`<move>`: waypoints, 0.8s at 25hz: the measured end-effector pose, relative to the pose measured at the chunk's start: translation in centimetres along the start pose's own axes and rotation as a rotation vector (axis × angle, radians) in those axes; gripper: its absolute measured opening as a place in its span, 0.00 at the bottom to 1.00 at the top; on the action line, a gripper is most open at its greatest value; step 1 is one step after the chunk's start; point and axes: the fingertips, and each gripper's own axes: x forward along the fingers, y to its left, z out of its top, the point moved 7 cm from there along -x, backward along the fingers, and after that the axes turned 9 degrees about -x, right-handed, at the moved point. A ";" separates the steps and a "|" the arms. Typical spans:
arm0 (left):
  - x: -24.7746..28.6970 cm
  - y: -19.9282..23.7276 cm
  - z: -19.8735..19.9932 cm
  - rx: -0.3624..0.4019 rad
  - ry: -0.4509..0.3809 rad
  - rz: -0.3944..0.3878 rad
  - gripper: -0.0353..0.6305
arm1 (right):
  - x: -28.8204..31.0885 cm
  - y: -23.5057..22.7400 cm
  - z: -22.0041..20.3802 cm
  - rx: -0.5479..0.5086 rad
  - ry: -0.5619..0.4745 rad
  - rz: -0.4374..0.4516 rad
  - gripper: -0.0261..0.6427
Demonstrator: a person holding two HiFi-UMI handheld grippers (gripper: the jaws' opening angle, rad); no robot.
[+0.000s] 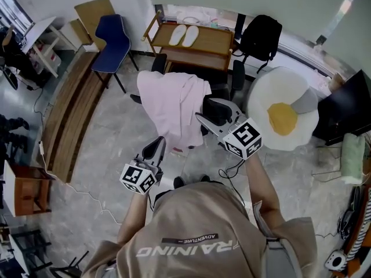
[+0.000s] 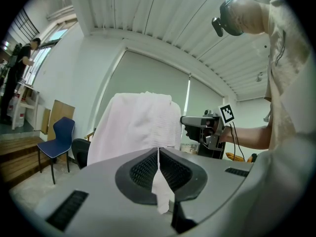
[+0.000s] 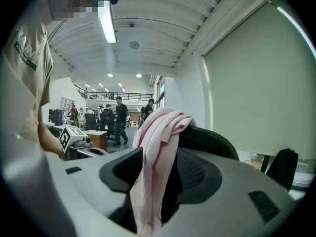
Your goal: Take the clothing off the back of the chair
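Note:
A pale pink garment (image 1: 171, 106) hangs over the back of a black office chair (image 1: 220, 91), reaching low at the front. My left gripper (image 1: 159, 145) is at the garment's lower edge. In the left gripper view (image 2: 158, 154) it is shut, with a thin fold of the cloth (image 2: 138, 127) pinched in it. My right gripper (image 1: 204, 112) is at the garment's right side by the chair back. Its jaws (image 3: 158, 181) stand wide apart; a bunched pink fold (image 3: 155, 147) hangs loosely between them, with the chair back (image 3: 210, 139) just behind.
A blue chair (image 1: 113, 36) and a wooden bench (image 1: 69, 114) stand at the left. A wooden cart (image 1: 217, 39) holding white slippers and a second black chair (image 1: 261, 36) are behind. An egg-shaped cushion (image 1: 284, 117) lies at the right. People (image 3: 120, 115) stand far off.

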 end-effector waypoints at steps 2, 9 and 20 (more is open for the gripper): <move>-0.1 0.1 -0.1 -0.002 0.001 0.000 0.09 | 0.4 -0.3 0.1 0.006 0.000 0.009 0.37; -0.3 0.7 -0.3 -0.008 0.009 0.002 0.08 | 2.4 -0.3 0.4 0.012 -0.003 0.072 0.37; -1.2 1.8 -0.3 -0.019 -0.004 0.013 0.09 | 5.8 0.6 1.2 0.077 -0.042 0.159 0.37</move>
